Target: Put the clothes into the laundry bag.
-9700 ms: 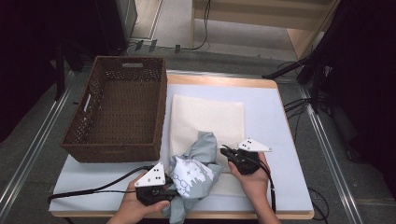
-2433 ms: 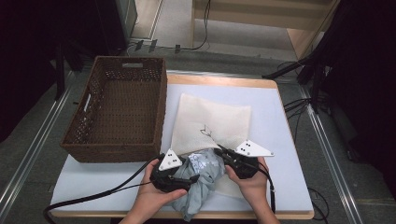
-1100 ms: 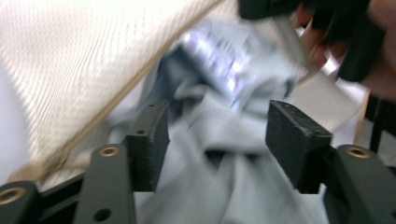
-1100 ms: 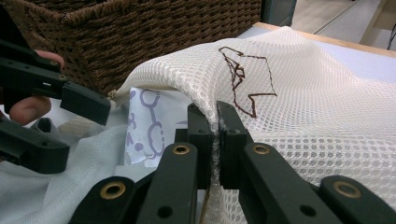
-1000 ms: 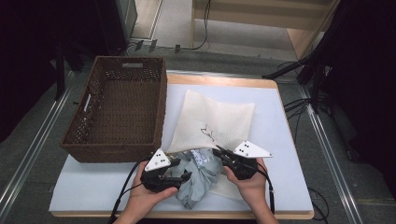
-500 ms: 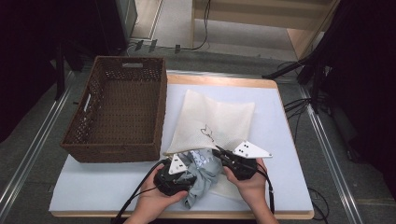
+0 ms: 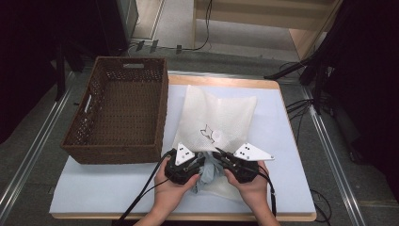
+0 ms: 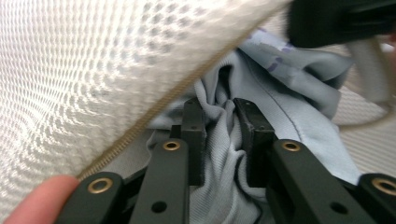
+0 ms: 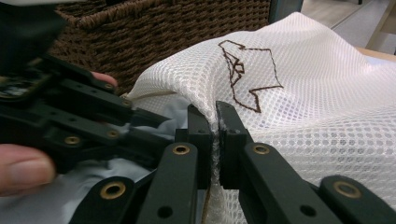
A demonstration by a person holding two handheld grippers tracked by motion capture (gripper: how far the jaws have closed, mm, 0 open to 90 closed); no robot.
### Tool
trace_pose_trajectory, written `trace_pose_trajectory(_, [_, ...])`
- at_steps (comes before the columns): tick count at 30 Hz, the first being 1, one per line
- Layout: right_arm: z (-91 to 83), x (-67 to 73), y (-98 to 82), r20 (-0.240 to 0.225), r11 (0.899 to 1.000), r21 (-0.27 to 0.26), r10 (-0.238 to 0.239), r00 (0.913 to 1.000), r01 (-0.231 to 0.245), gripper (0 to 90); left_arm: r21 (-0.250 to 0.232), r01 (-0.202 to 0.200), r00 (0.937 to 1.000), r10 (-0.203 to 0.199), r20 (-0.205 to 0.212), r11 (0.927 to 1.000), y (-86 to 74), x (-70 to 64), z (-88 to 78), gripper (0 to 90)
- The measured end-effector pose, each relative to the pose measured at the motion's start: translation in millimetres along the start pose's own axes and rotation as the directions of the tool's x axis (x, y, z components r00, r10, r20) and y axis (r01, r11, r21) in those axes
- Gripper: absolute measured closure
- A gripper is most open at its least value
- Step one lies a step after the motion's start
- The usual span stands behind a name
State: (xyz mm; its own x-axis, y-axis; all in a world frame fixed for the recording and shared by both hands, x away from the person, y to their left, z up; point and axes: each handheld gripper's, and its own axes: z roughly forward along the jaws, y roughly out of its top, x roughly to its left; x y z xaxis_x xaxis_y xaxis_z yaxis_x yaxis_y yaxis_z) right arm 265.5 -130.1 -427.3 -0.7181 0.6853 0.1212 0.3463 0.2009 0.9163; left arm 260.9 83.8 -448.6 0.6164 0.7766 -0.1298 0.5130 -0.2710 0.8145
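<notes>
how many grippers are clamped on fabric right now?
2. The left gripper is closed on the light blue garment at the mesh bag mouth, its jaws having just been closing. The right gripper pinches the mesh bag's edge beside it.

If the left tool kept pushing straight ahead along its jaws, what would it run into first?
The left tool, its jaws just closing on the light blue garment, points into the mesh bag's mouth. More bunched garment comes first, probably then the bag's inside; depth is unclear.

White mesh bag [image 7: 221, 117], wicker basket [image 7: 120, 110]
</notes>
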Motion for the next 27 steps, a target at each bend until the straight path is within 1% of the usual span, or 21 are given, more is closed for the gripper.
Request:
trace_pose_trajectory(1, [0.2,-0.8,-0.3,0.001,1.000,-0.002,-0.002,1.0000,0.002,87.1,0.006,0.010,0.9999,-0.010,0.013,0.9999,-1.1,1.8,2.6,71.1])
trace_pose_trajectory(2, [0.2,-0.8,-0.3,0.001,1.000,-0.002,-0.002,1.0000,0.002,87.1,0.009,0.009,0.9996,-0.010,0.028,0.9999,-2.4,3.3,3.6,71.1])
trace_pose_trajectory(3, [0.1,-1.9,-0.8,0.004,1.000,-0.001,0.004,1.0000,-0.004,87.0,0.006,0.010,0.9992,-0.010,0.039,0.9999,-3.7,4.2,3.1,63.7])
trace_pose_trajectory(4, [0.1,-1.9,-0.8,0.004,1.000,-0.001,0.004,1.0000,-0.004,87.0,0.005,0.005,0.9990,-0.006,0.045,1.0000,-4.8,4.8,1.0,63.7])
trace_pose_trajectory(7, [0.4,-4.0,-1.5,0.007,1.000,0.000,0.007,0.9999,-0.007,87.1,0.011,-0.010,0.9975,0.010,0.069,0.9999,-7.3,5.3,-7.6,51.5])
trace_pose_trajectory(8, [0.6,-4.4,-1.6,0.008,1.000,0.001,0.007,0.9999,-0.007,87.1,0.016,-0.023,0.9971,0.022,0.073,0.9996,-8.4,5.2,-11.4,48.3])
trace_pose_trajectory(9, [0.7,-4.5,-1.6,0.011,1.000,0.001,0.008,0.9999,-0.008,87.0,0.016,-0.027,0.9961,0.026,0.085,0.9995,-10.3,5.5,-15.4,46.2])
trace_pose_trajectory(12, [0.4,-5.1,-1.4,0.013,1.000,-0.001,0.004,0.9999,-0.004,87.1,0.024,-0.019,0.9941,0.016,0.107,0.9995,-14.7,6.7,-22.5,39.3])
trace_pose_trajectory(13, [0.3,-5.3,-1.3,0.015,1.000,-0.002,0.011,0.9998,-0.011,87.1,0.025,-0.022,0.9930,0.019,0.117,0.9994,-15.6,7.0,-24.7,37.4])
trace_pose_trajectory(15, [0.4,-5.5,-1.2,0.019,1.000,-0.001,0.011,0.9998,-0.011,87.1,0.028,-0.024,0.9909,0.020,0.133,0.9993,-16.1,5.6,-27.3,34.5])
trace_pose_trajectory(17, [0.6,-5.8,-1.3,0.019,1.000,-0.002,0.011,0.9997,-0.011,87.1,0.028,-0.033,0.9868,0.028,0.160,0.9991,-16.2,1.7,-27.3,31.1])
trace_pose_trajectory(18, [0.8,-6.1,-1.4,0.018,1.000,-0.001,0.013,0.9998,-0.013,87.2,0.036,-0.040,0.9857,0.033,0.165,0.9985,-16.2,-1.2,-25.5,29.6])
trace_pose_trajectory(20, [1.3,-6.4,-1.7,0.012,1.000,0.000,0.020,0.9997,-0.020,87.1,0.069,-0.060,0.9837,0.048,0.173,0.9958,-16.4,-6.9,-18.6,26.4])
trace_pose_trajectory(22, [1.6,-6.5,-2.0,0.009,1.000,0.001,0.016,0.9998,-0.016,87.2,0.092,-0.079,0.9829,0.062,0.173,0.9927,-16.7,-13.2,-12.1,23.2])
trace_pose_trajectory(23, [1.3,-6.2,-2.0,0.009,1.000,0.002,0.015,0.9998,-0.015,87.1,0.105,-0.097,0.9832,0.079,0.165,0.9897,-16.5,-16.2,-8.8,23.4])
trace_pose_trajectory(24, [1.0,-6.0,-1.9,0.006,1.000,0.002,0.016,0.9999,-0.016,87.1,0.122,-0.105,0.9840,0.086,0.156,0.9869,-16.2,-18.5,-6.2,24.4])
trace_pose_trajectory(25, [0.9,-6.0,-1.8,0.005,1.000,-0.001,0.015,0.9999,-0.015,87.1,0.140,-0.118,0.9859,0.099,0.135,0.9831,-16.1,-21.0,-2.7,27.1])
trace_pose_trajectory(26, [0.7,-5.9,-1.7,0.005,1.000,-0.002,0.016,0.9999,-0.016,87.1,0.153,-0.141,0.9880,0.129,0.084,0.9781,-16.1,-23.4,-0.6,34.9])
trace_pose_trajectory(27, [0.5,-5.7,-1.5,0.005,1.000,-0.002,0.016,0.9999,-0.016,87.1,0.155,-0.151,0.9882,0.145,0.050,0.9764,-15.9,-25.0,1.8,43.8])
